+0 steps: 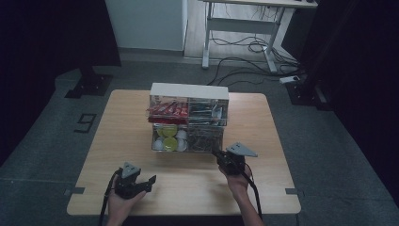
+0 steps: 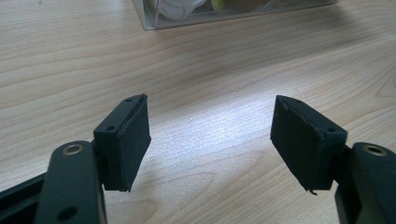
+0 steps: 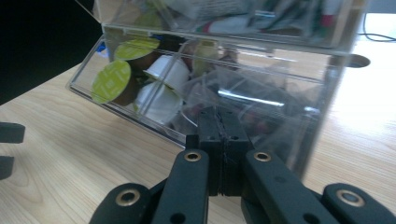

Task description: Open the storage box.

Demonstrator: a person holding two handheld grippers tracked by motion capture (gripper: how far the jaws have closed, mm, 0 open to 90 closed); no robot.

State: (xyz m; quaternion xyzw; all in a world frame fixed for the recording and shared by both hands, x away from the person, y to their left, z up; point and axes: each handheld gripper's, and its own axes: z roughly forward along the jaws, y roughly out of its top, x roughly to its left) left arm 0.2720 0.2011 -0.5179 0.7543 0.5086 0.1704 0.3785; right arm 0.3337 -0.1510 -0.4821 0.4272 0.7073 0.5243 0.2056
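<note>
A clear plastic organiser box (image 1: 189,91) with a white top stands at the middle of the wooden table (image 1: 117,141). Its lower left compartment holds green-lidded and white capsules (image 3: 112,80), and red packets (image 1: 167,110) lie in the upper left one. My right gripper (image 3: 223,125) is shut with nothing seen between its pads, its tips just in front of the box's lower right compartment (image 3: 280,102). In the high view the right gripper (image 1: 218,155) sits at the box's front right corner. My left gripper (image 2: 210,126) is open above bare wood, near the table's front left (image 1: 149,181).
The box's front corner (image 2: 154,18) shows at the top of the left gripper view. Beyond the table are a white desk frame (image 1: 242,23), cables on the floor (image 1: 249,47) and black stand bases (image 1: 89,84). Bare wood lies left and right of the box.
</note>
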